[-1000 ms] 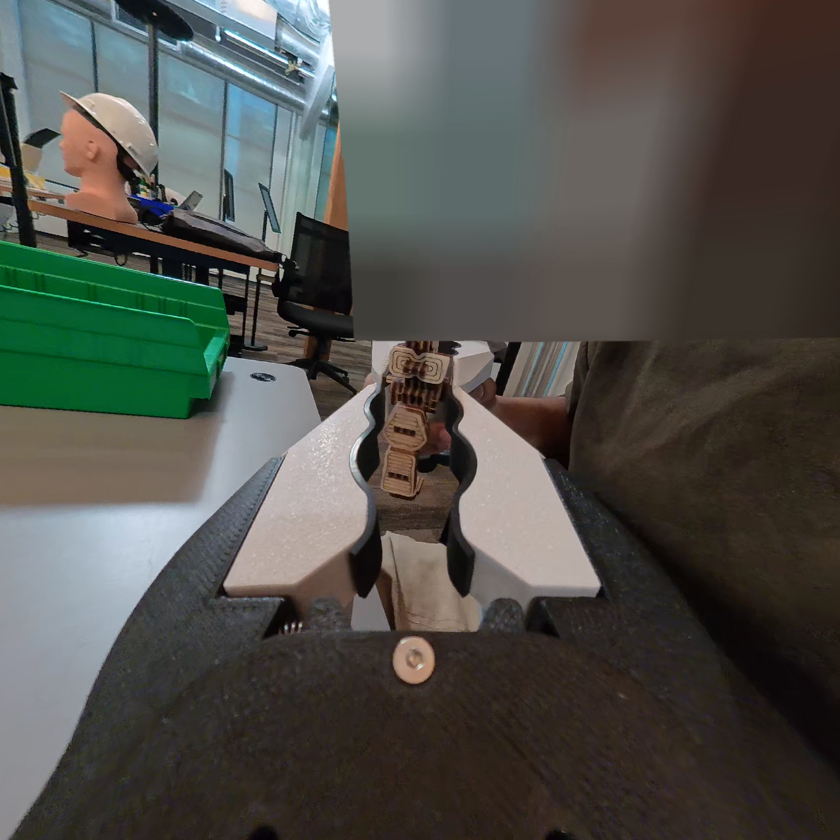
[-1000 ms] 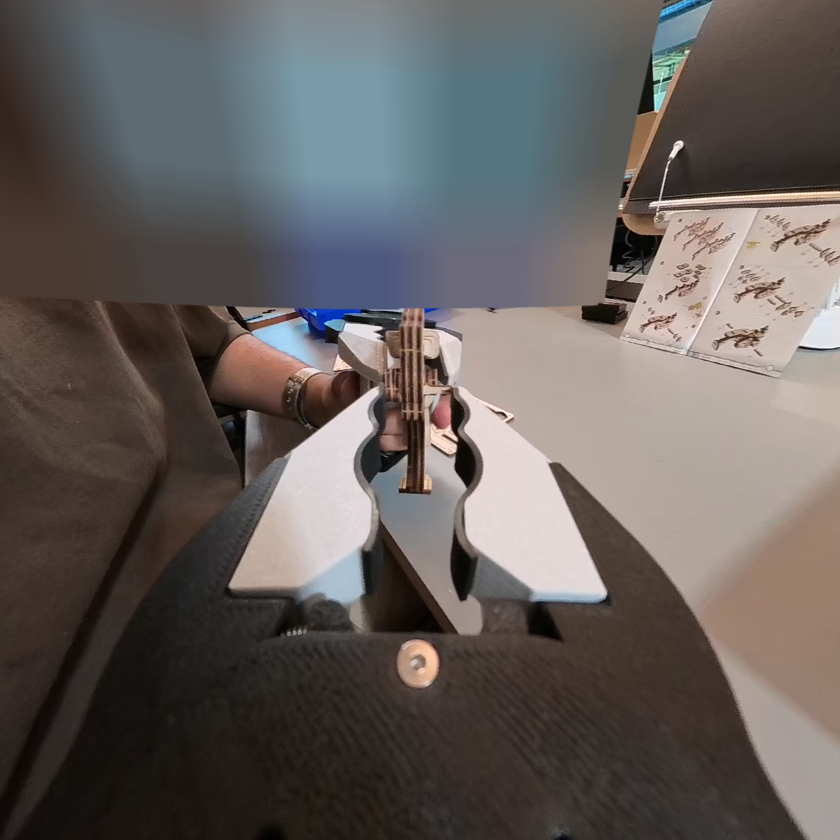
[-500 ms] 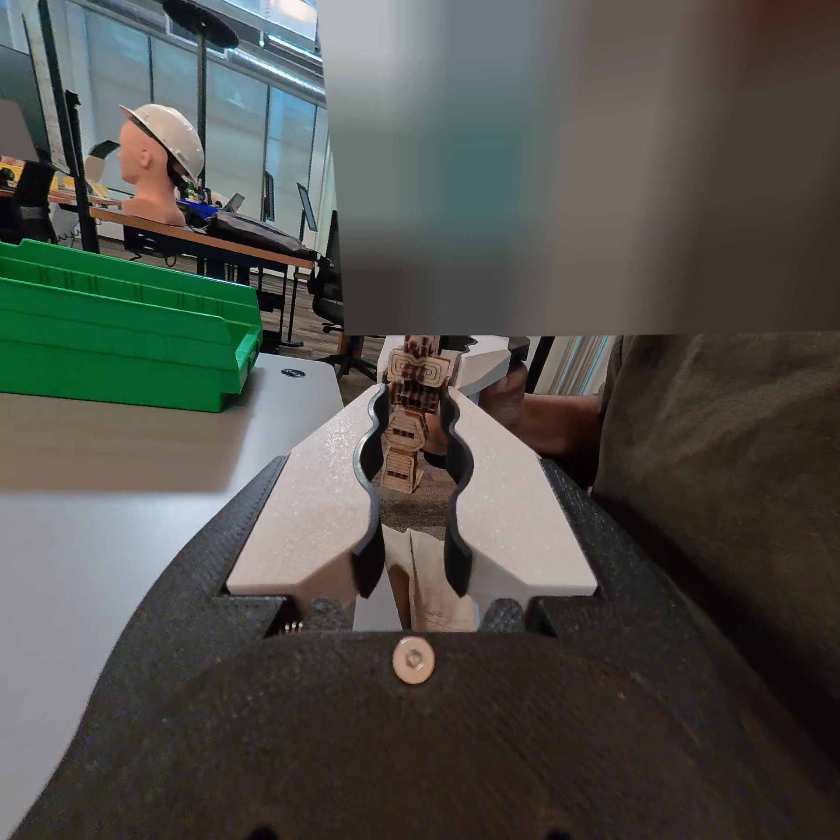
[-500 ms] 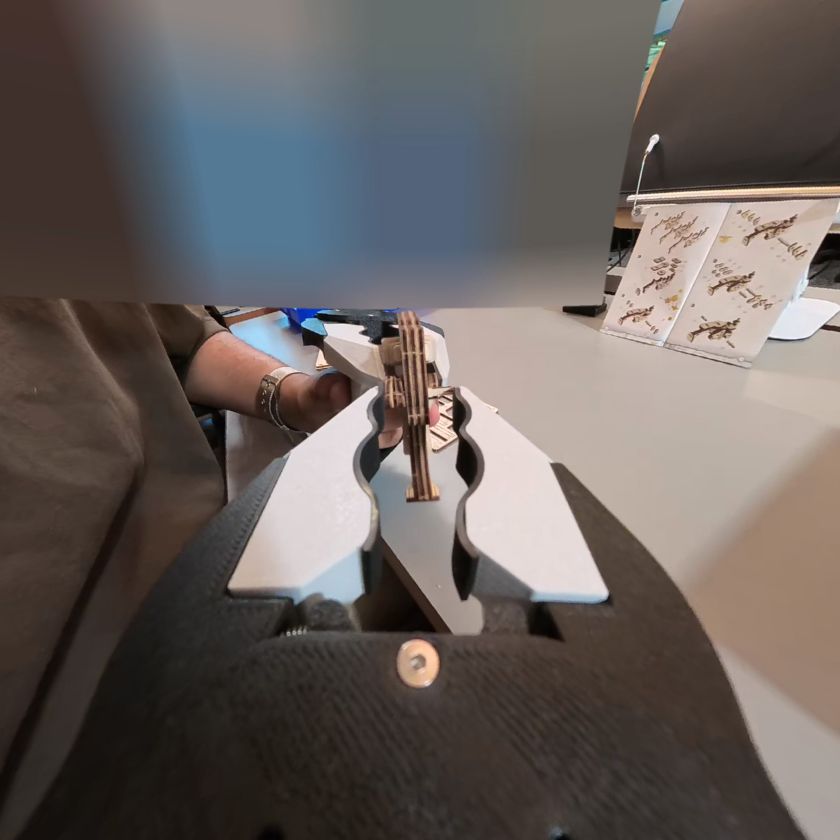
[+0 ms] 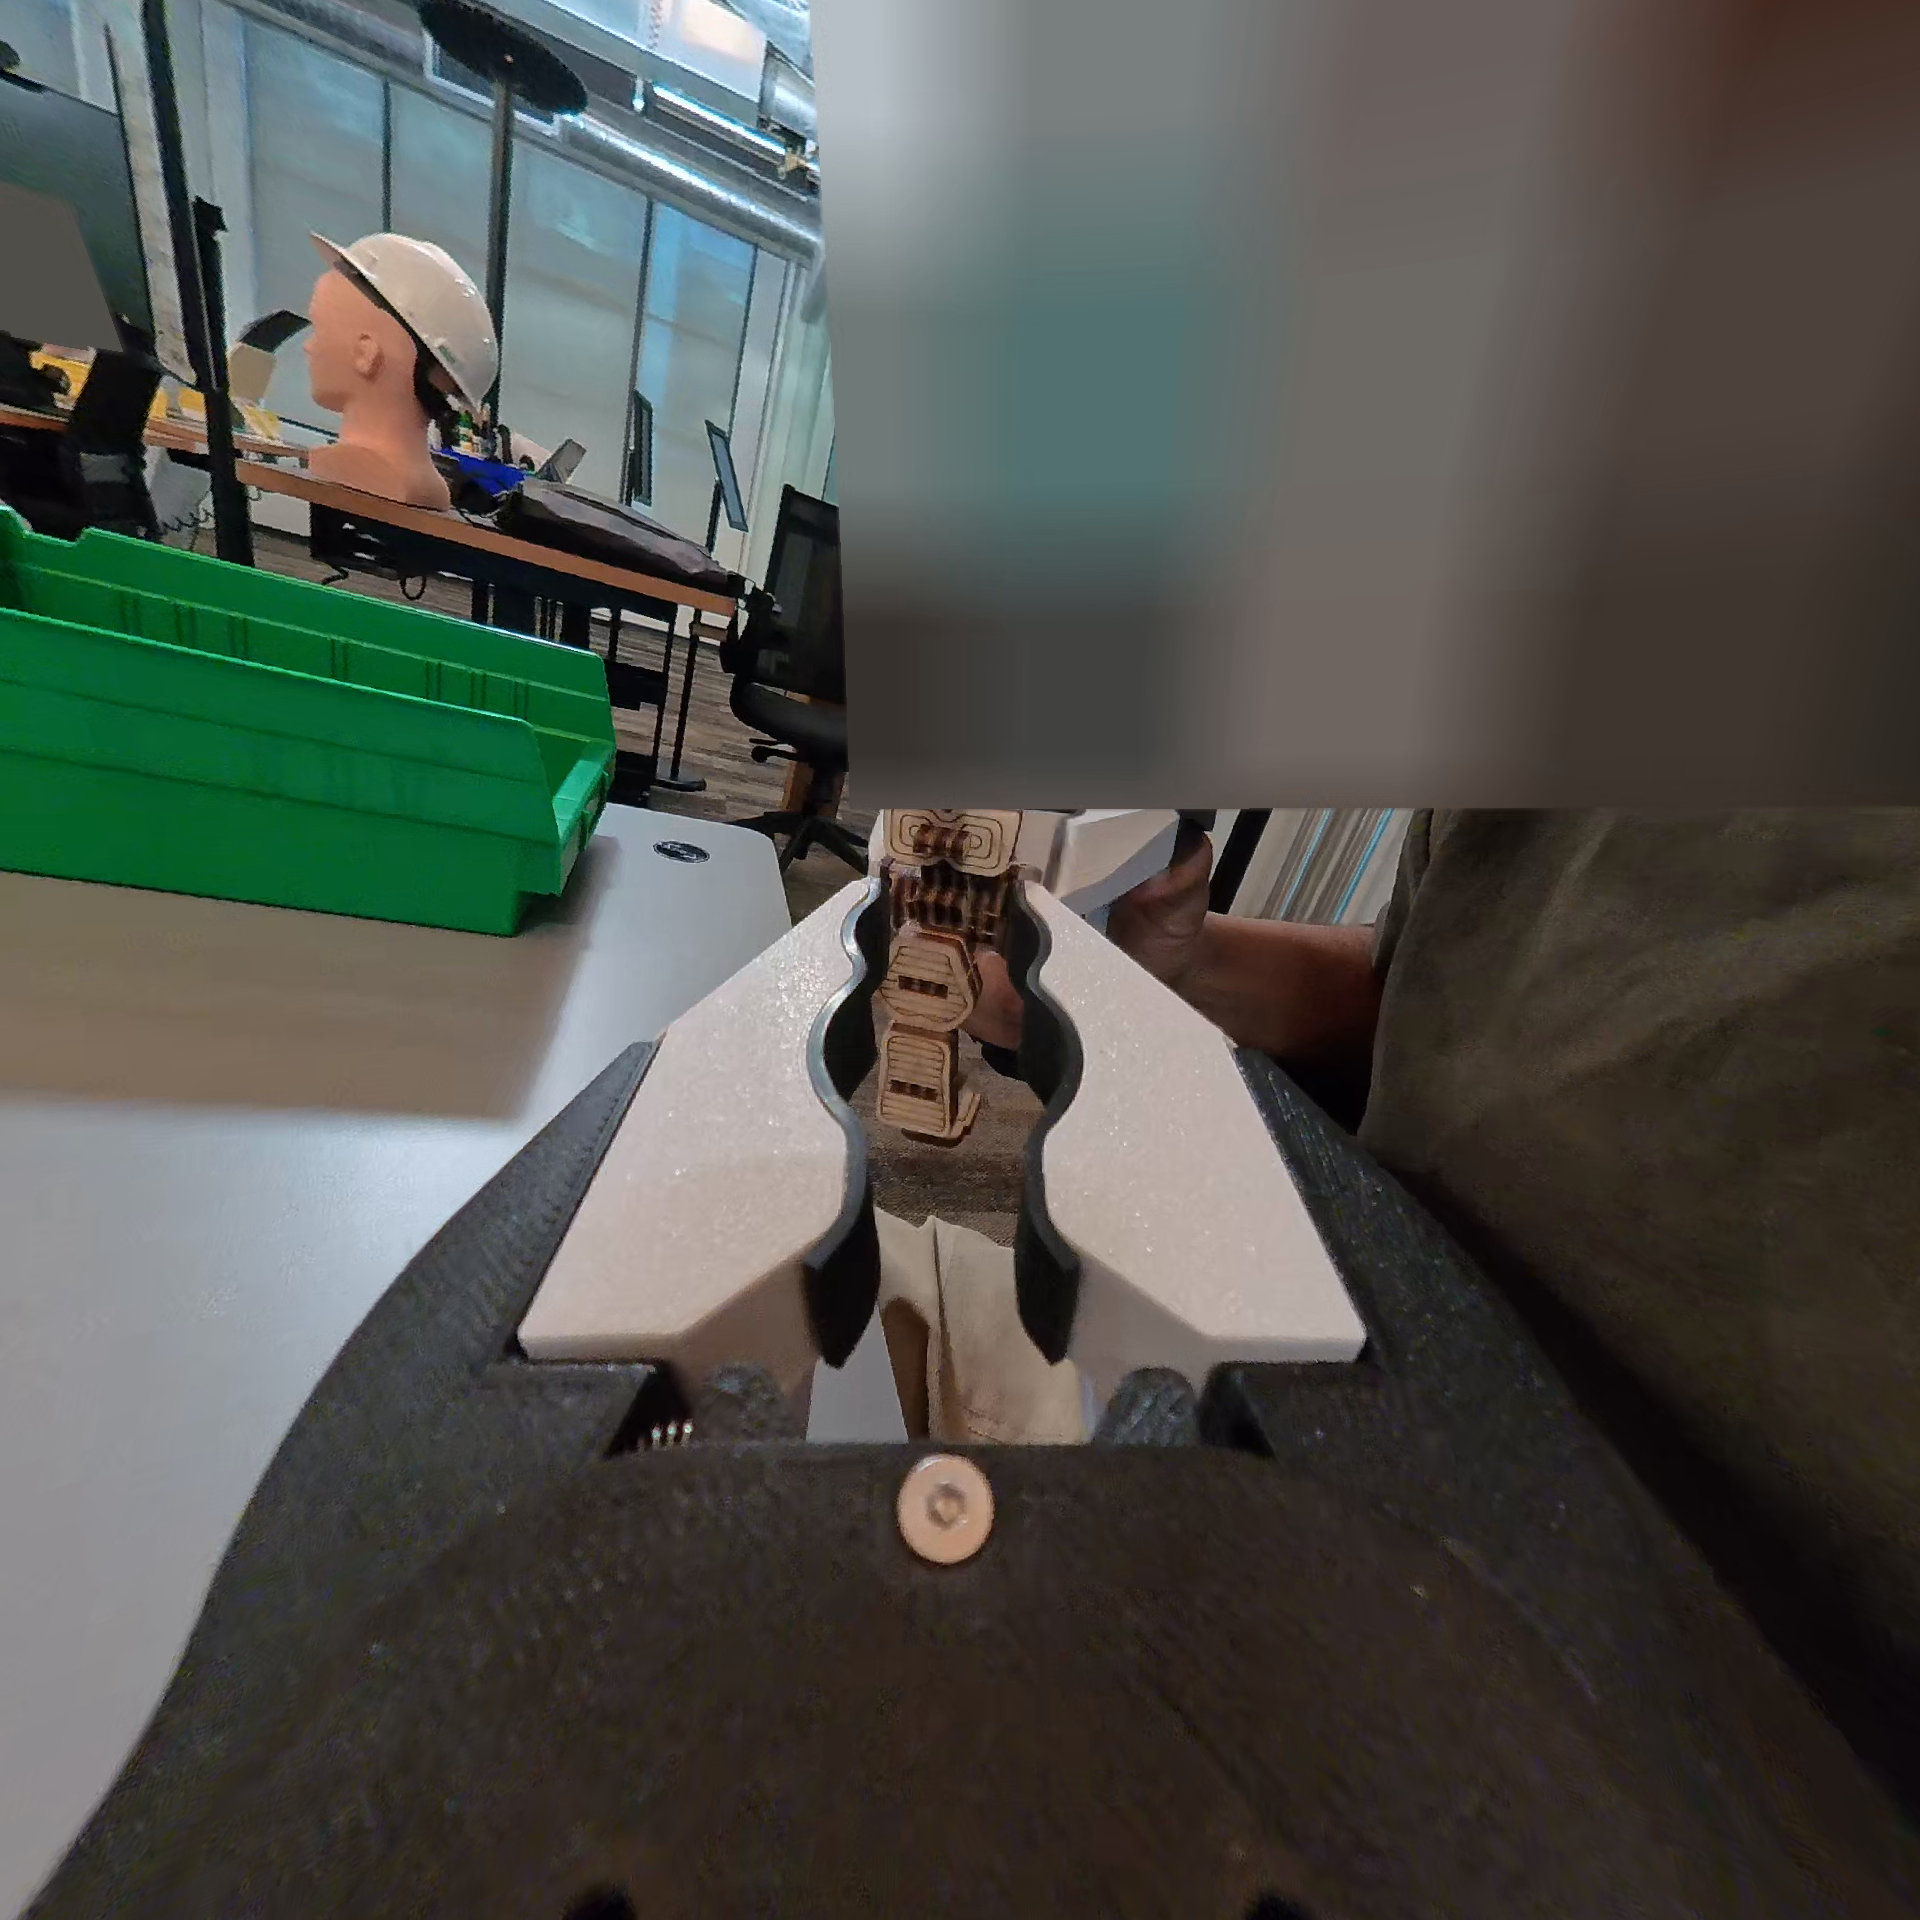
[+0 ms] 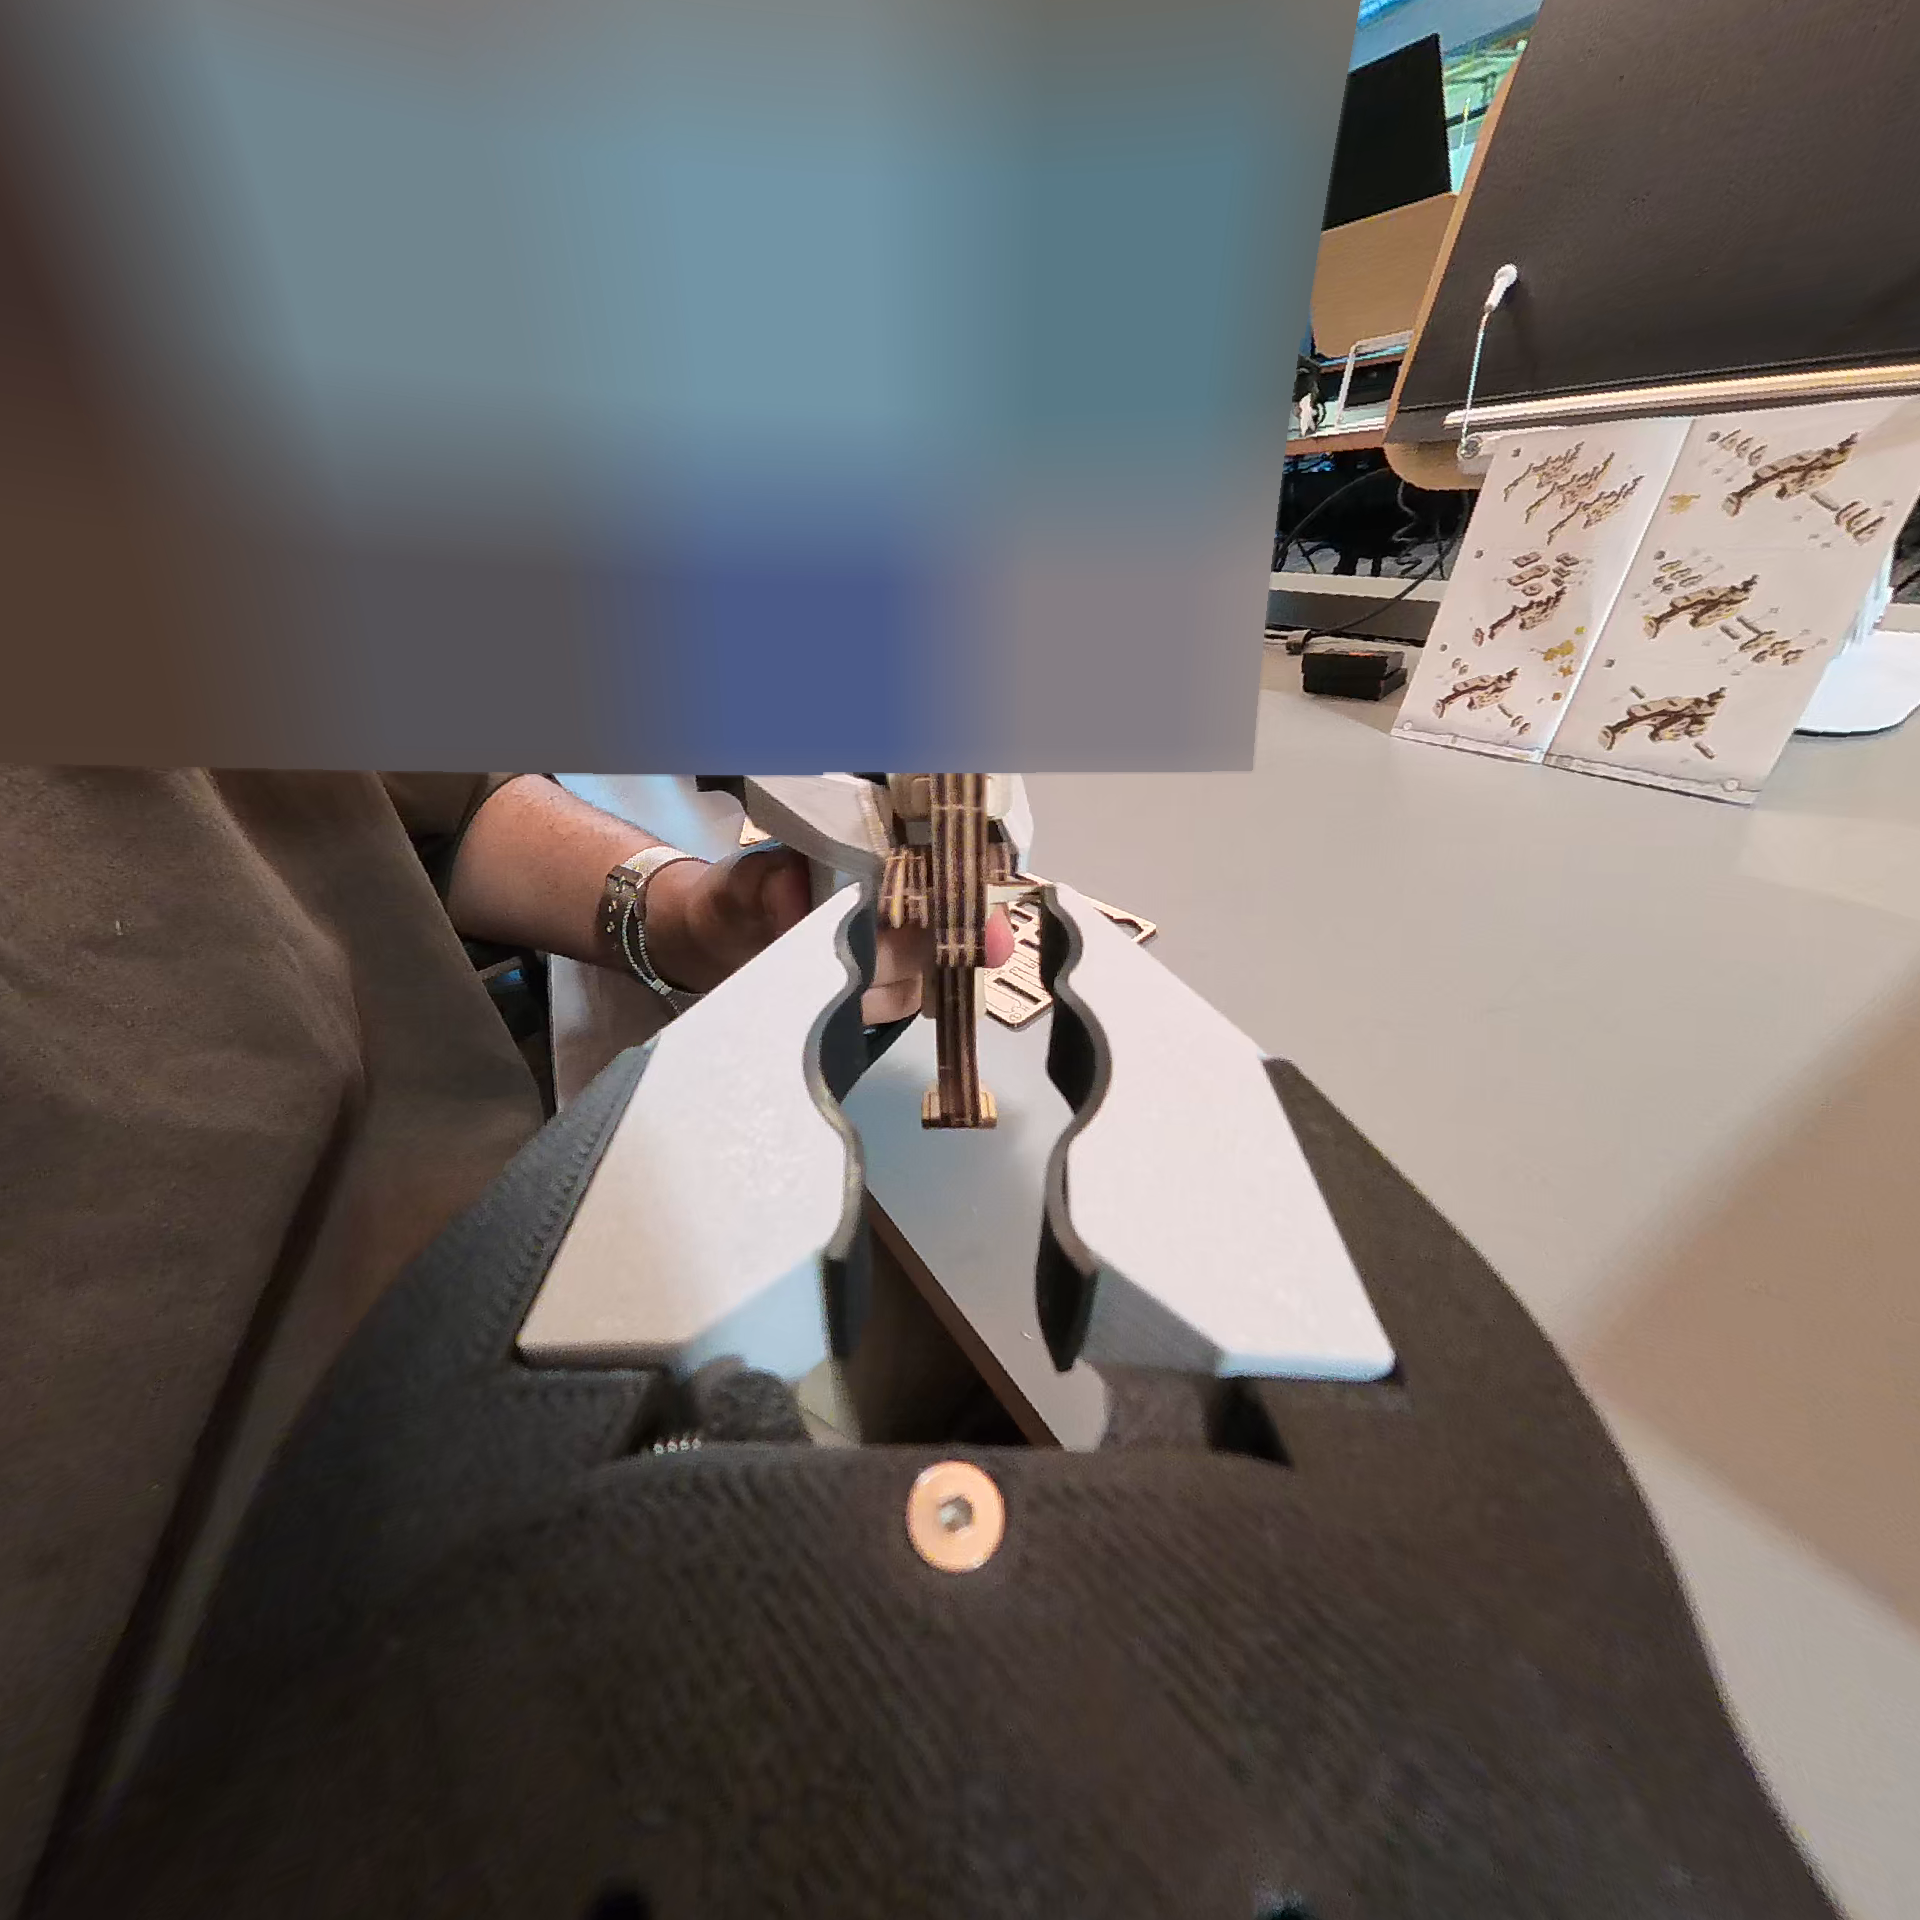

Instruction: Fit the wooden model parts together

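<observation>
Already you have a layered wooden model assembled, held above the near table edge, both grippers clamped on it: left gripper, right gripper. Loose wooden parts lie beyond, so fitting likely remains.

This is an open-plan office or lab workspace. Beyond and to the left of the left claw, a green plastic bin sits on a grey table, and farther back a long desk carries a dummy head in a white hard hat, with office chairs and tall glass walls behind. Far right of the right claw, picture instruction sheets stand propped under a dark board.
</observation>
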A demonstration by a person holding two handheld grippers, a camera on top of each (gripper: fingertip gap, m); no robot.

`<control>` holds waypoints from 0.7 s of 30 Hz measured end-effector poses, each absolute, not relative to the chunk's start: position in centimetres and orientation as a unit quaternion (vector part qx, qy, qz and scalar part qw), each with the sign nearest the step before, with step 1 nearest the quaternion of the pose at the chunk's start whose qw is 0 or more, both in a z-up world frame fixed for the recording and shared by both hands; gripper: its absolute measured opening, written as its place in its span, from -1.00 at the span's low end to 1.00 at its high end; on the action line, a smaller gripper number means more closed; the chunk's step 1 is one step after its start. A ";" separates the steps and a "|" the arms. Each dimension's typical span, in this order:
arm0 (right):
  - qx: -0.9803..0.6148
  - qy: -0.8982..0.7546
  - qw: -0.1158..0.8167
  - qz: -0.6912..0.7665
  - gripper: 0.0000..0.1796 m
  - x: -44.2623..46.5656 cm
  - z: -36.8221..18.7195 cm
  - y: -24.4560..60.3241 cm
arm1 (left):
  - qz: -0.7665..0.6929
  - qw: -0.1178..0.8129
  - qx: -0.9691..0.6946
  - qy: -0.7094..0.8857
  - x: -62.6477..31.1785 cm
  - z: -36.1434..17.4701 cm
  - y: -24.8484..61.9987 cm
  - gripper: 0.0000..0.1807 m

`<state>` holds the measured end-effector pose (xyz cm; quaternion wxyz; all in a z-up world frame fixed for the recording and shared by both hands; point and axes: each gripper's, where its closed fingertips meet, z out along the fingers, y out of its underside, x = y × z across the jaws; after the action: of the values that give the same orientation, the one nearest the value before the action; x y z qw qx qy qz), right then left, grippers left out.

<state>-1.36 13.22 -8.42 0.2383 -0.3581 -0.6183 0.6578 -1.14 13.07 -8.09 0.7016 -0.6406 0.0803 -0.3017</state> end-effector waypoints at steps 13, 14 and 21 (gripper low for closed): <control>-0.370 -0.628 0.217 0.649 -0.69 -1.3 -9.1 13.2 | -0.320 0.708 -0.628 0.046 -2.3 -7.5 13.1 -0.82; -0.371 -0.628 0.221 0.647 -0.68 -1.4 -9.1 13.2 | -0.316 0.710 -0.628 0.045 -2.3 -7.5 13.1 -0.83; -0.401 -0.584 0.161 0.687 -0.57 -1.6 -8.7 13.8 | -0.324 0.696 -0.640 0.020 -2.7 -8.5 13.6 -0.83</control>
<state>-1.61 13.76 -8.72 0.1608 -0.4009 -0.5838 0.6874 -2.73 13.59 -8.48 0.6959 -0.6404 0.0204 -0.3243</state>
